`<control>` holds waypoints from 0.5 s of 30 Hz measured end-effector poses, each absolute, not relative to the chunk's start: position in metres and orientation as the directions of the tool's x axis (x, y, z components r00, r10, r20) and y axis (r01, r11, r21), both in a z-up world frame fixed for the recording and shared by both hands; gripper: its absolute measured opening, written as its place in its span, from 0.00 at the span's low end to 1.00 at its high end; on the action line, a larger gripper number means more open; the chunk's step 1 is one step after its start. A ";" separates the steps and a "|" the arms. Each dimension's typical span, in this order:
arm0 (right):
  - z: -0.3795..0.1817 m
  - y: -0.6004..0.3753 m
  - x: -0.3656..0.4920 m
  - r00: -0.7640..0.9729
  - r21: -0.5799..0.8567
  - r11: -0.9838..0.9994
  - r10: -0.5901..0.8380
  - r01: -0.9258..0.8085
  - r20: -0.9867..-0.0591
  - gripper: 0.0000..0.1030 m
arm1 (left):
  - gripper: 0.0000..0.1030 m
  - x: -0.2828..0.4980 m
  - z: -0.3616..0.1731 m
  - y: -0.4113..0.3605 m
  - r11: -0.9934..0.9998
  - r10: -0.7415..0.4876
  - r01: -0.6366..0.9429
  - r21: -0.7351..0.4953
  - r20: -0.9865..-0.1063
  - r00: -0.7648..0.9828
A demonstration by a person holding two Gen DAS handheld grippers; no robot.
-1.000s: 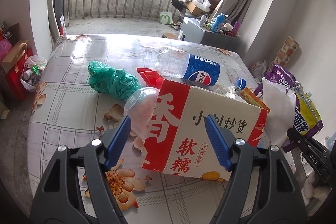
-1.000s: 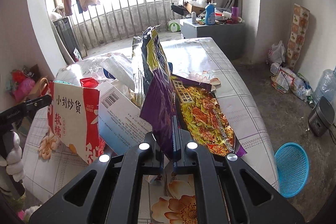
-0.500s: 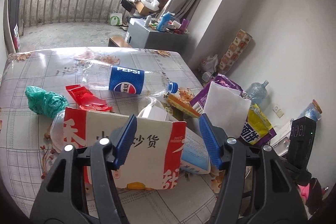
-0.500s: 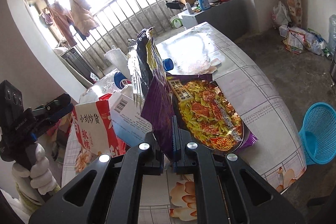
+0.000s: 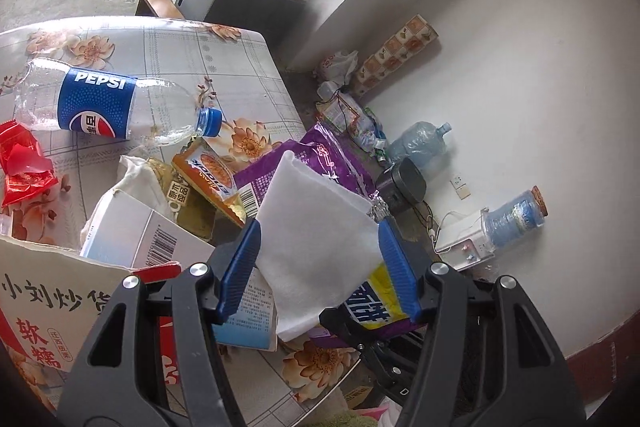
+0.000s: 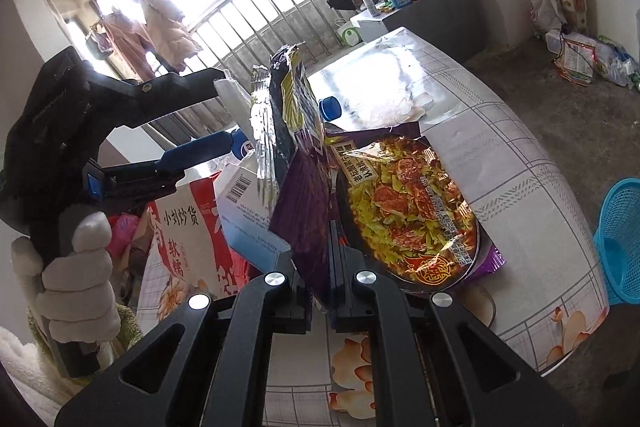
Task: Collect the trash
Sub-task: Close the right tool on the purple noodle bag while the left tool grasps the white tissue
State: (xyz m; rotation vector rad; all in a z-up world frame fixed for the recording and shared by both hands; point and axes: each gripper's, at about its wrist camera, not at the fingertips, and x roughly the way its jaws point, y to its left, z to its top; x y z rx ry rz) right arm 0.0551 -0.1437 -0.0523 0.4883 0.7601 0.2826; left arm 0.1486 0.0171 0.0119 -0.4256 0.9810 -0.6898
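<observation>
The right tool [image 6: 329,263] is squeezing tight on the purple snack bag [image 6: 304,211] and is holding it standing up on the tabletop [image 6: 520,163]. The bag is serving as the trash bag, it seems. The left tool [image 5: 318,267] is sitting apart, with its blue fingers [image 5: 239,267] on both sides of a white folded sheet [image 5: 316,239] that is sticking up by the purple bag. Its jaws have just been closing a little, and the white sheet is between them, but the fingers are not pressing on it yet as far as can be seen. A lot of trash is lying on the tabletop beyond the purple bag: a Pepsi bottle [image 5: 104,107], a red wrapper [image 5: 22,167], an orange packet [image 5: 212,179], a white and blue box [image 5: 132,235] and a big red and white paper bag [image 5: 48,307]. So the job is looking only just begun. Most pieces are waiting to be picked up. A blue basket [image 6: 620,239] is sitting on the floor past the tabletop edge, near the purple bag.
</observation>
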 end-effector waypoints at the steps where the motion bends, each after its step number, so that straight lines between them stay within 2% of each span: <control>1: -0.053 -0.144 0.055 0.695 0.518 0.852 0.416 -0.073 -0.587 0.06 | 0.55 0.149 0.011 0.015 0.722 -0.692 0.331 -0.608 -0.619 0.373; 6: -0.054 -0.146 0.055 0.694 0.523 0.849 0.420 -0.072 -0.585 0.06 | 0.55 0.147 0.014 0.019 0.710 -0.704 0.325 -0.625 -0.605 0.373; 9: -0.056 -0.148 0.056 0.693 0.527 0.847 0.422 -0.071 -0.585 0.06 | 0.59 0.148 0.020 0.026 0.700 -0.712 0.317 -0.640 -0.584 0.391; 11: -0.057 -0.147 0.055 0.692 0.523 0.849 0.422 -0.075 -0.586 0.06 | 0.62 0.153 0.020 0.028 0.709 -0.701 0.292 -0.642 -0.594 0.396; 15: -0.055 -0.137 0.053 0.698 0.472 0.877 0.395 -0.092 -0.597 0.06 | 0.62 0.162 0.014 0.026 0.722 -0.687 0.255 -0.643 -0.621 0.377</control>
